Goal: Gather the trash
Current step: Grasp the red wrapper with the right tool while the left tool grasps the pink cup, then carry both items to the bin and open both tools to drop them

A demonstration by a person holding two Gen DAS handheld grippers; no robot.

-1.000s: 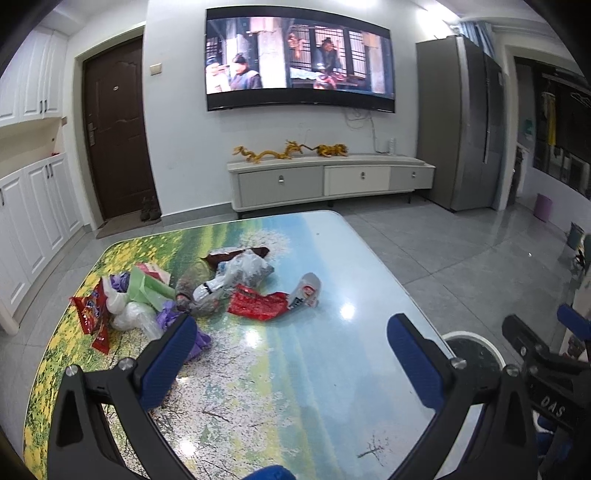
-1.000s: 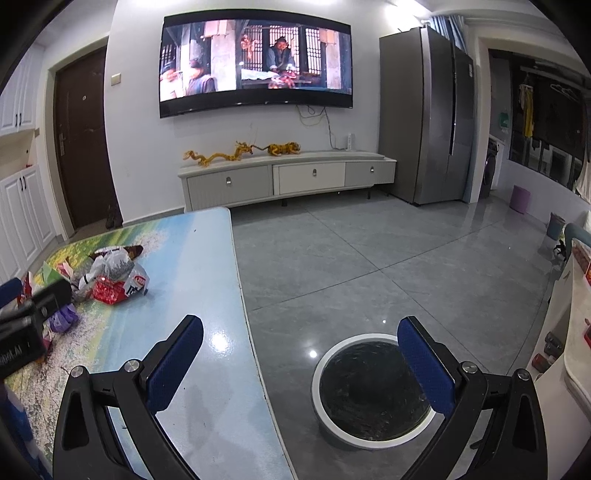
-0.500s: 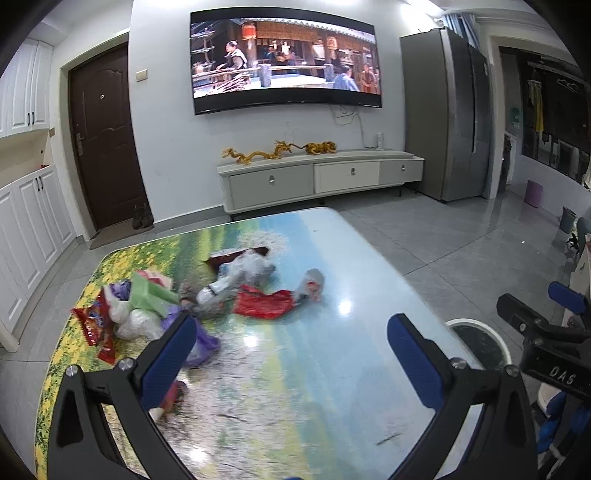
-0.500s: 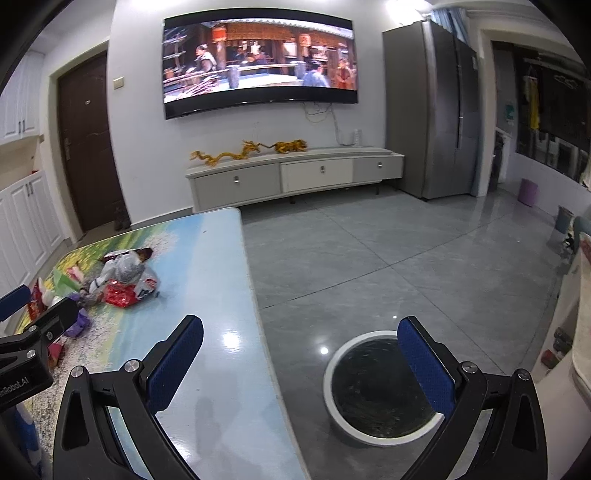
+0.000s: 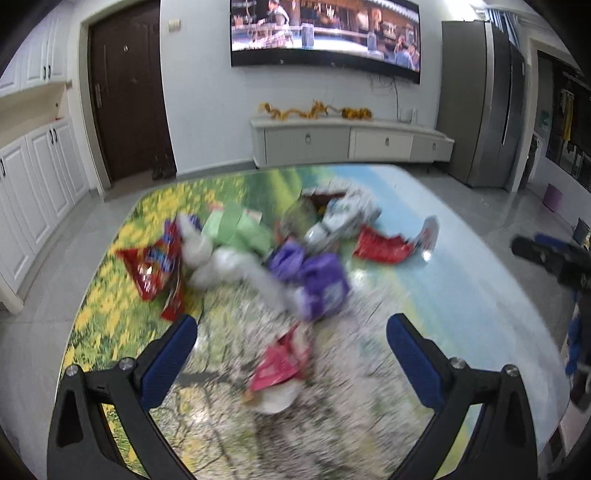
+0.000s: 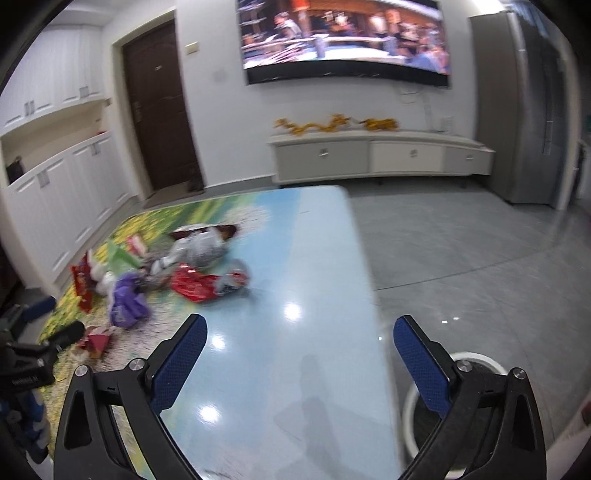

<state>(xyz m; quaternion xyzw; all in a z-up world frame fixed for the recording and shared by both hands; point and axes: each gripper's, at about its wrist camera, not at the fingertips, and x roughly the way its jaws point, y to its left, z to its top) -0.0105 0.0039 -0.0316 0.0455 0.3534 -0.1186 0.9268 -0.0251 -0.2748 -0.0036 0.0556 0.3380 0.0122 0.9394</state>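
Note:
A pile of trash lies on the picture-printed table (image 5: 461,302): a red snack bag (image 5: 155,266), a purple wrapper (image 5: 317,280), a green packet (image 5: 236,229), white crumpled plastic (image 5: 214,262), a red wrapper (image 5: 380,247) and a pink packet (image 5: 280,365). My left gripper (image 5: 291,350) is open, low over the table, with the pink packet between its fingers' line. My right gripper (image 6: 299,354) is open and empty over the table's right part. The pile also shows in the right wrist view (image 6: 162,273). A white-rimmed round bin (image 6: 469,406) stands on the floor right of the table.
A TV (image 5: 325,33) hangs over a low white cabinet (image 5: 351,140). A dark door (image 5: 129,92) and white cupboards (image 5: 33,173) are at the left, a grey fridge (image 5: 484,118) at the right. Grey tiled floor (image 6: 461,251) surrounds the table.
Both grippers swung left and toward the trash pile. The left gripper now sits close over the pink packet; the right gripper moved from above the bin to above the table. Both stayed open.

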